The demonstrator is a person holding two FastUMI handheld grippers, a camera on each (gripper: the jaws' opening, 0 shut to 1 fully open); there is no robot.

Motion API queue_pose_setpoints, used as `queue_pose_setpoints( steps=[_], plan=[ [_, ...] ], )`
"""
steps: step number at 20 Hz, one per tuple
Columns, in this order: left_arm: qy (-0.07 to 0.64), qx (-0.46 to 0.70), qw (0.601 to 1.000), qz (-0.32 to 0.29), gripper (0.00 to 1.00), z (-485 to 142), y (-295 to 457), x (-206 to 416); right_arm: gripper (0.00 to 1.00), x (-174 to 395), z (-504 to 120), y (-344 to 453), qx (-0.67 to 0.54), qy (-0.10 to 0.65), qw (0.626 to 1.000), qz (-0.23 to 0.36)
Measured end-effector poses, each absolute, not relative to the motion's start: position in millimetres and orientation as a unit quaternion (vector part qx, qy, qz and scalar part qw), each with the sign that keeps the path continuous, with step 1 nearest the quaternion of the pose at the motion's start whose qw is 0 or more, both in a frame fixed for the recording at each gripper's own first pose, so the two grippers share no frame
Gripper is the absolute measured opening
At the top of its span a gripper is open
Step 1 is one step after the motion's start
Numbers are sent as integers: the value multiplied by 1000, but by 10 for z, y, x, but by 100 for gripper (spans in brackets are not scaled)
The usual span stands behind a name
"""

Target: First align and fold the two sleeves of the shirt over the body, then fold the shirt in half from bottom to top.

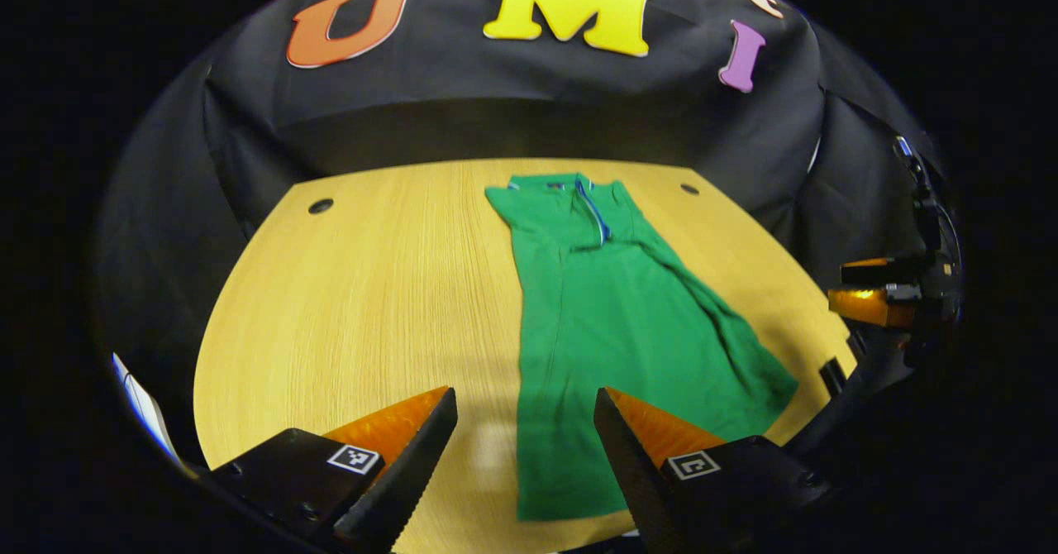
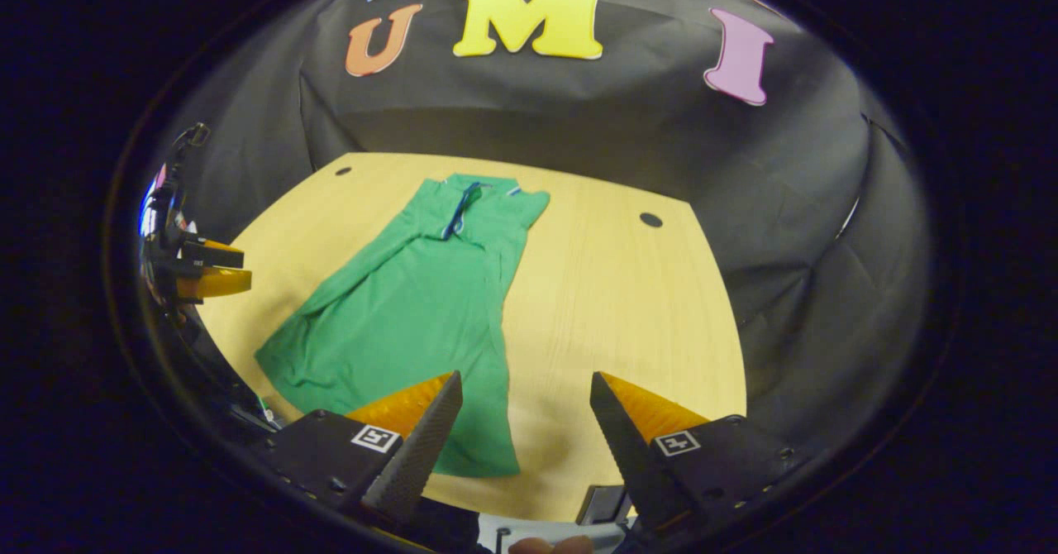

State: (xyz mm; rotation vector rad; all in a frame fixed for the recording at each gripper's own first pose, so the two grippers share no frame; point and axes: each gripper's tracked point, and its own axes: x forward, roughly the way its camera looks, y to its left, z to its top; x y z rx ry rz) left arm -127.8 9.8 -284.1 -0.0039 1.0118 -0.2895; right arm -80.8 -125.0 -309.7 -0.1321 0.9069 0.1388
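Table point(image 1: 364, 289): wooden, near edge cut off in both views.
Shirt point(image 1: 612, 331): green, flat on the table, collar toward the far wall; sleeves hard to make out among the folds.
Left gripper point(image 1: 525, 405): fingers apart, above the shirt's near hem, holding nothing.
Right gripper point(image 2: 525, 393): fingers apart, empty, near the hem corner.

Shirt point(image 1: 612, 331) hem behind a hand-held gripper finger point(image 1: 636, 471); folded sleeves' edges indistinct.
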Motion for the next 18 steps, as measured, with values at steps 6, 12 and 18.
queue_pose_setpoints(
  steps=[6, 12, 18],
  plan=[
    [570, -49, 808, -141, 100, -3229, 28, -1807, 96, -1111, -3688, -1210, -60, 510, 854, 82],
    [600, -31, 790, -123, 100, -3437, 92, -1862, 96, -1170, -4020, -1204, -71, 553, 826, 82],
    [621, -17, 776, -108, 100, -3470, 69, -1923, 96, -1152, -4212, -1165, -74, 572, 813, 83]
  ],
)
